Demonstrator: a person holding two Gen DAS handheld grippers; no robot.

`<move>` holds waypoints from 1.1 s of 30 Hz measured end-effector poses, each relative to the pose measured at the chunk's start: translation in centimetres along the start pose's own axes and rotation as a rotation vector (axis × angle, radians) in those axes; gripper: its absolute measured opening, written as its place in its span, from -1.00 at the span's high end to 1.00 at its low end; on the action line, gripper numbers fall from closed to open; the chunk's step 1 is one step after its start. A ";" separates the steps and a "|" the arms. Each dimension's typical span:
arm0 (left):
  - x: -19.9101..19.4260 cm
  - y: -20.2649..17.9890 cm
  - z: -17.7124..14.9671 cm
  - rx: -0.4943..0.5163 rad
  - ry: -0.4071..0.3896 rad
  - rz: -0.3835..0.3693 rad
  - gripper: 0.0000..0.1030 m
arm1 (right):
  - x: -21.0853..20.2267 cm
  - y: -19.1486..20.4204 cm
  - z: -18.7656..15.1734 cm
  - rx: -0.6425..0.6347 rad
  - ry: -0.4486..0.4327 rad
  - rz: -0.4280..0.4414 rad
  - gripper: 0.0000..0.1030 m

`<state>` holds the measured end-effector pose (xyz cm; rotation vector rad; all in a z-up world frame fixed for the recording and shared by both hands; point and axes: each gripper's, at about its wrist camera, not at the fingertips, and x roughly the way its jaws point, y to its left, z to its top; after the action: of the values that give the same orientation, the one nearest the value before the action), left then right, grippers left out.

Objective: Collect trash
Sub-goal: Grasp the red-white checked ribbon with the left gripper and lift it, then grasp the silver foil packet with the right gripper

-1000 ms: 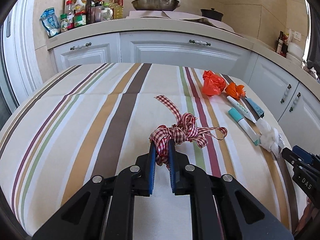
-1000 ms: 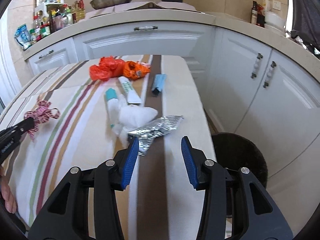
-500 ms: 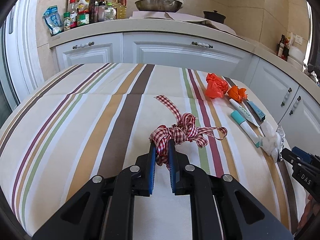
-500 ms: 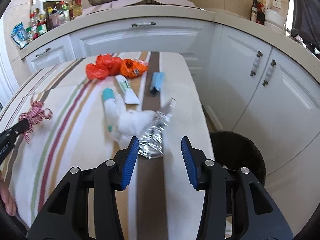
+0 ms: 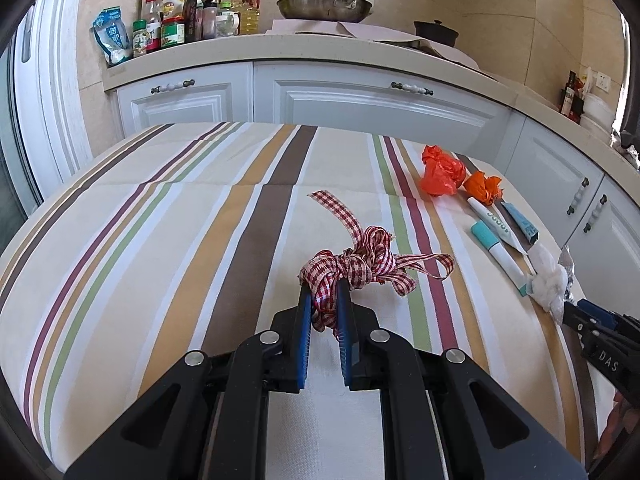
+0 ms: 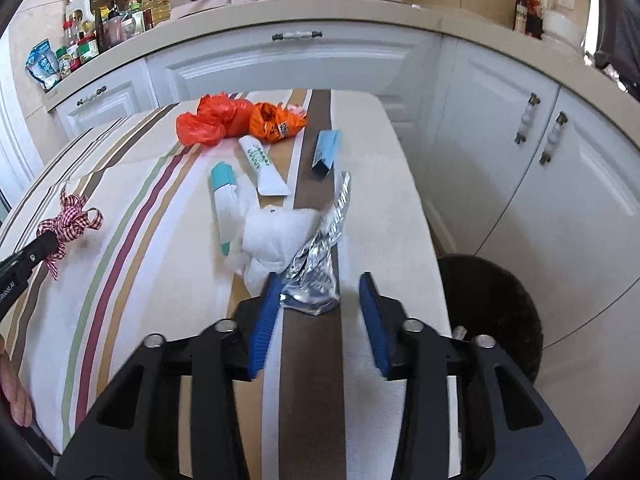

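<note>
My left gripper (image 5: 322,292) is shut on a red-and-white checked ribbon bow (image 5: 360,264), which lies on the striped tablecloth (image 5: 160,240). In the right wrist view the bow (image 6: 72,220) and that gripper (image 6: 36,248) sit at the far left. My right gripper (image 6: 318,284) straddles the near end of a crumpled silver foil wrapper (image 6: 332,232). Its jaws are closing; the left pad (image 6: 264,312) touches the foil, while the right pad stands apart from it. A white wad of tissue (image 6: 276,232) lies against the foil on its left.
Further along the table lie a teal-capped tube (image 6: 224,200), a white tube (image 6: 264,164), a blue packet (image 6: 326,152) and two orange plastic bags (image 6: 212,120). A dark round bin (image 6: 492,304) stands on the floor at the table's right edge. White cabinets (image 6: 500,128) surround the table.
My right gripper has moved forward so the foil wrapper now lies between its jaws, and the foil has swung round lengthwise. The left gripper and the bow have stayed put.
</note>
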<state>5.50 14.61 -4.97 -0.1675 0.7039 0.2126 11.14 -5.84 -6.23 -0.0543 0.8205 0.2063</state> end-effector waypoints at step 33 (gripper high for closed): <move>-4.1 -4.2 -0.4 0.044 -0.091 -0.057 0.75 | -6.1 -3.2 -1.9 0.014 -0.168 -0.018 0.90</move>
<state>3.25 9.94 -2.27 -0.1349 0.6120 0.1492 6.35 -10.16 -3.13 -0.0310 0.6538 0.1861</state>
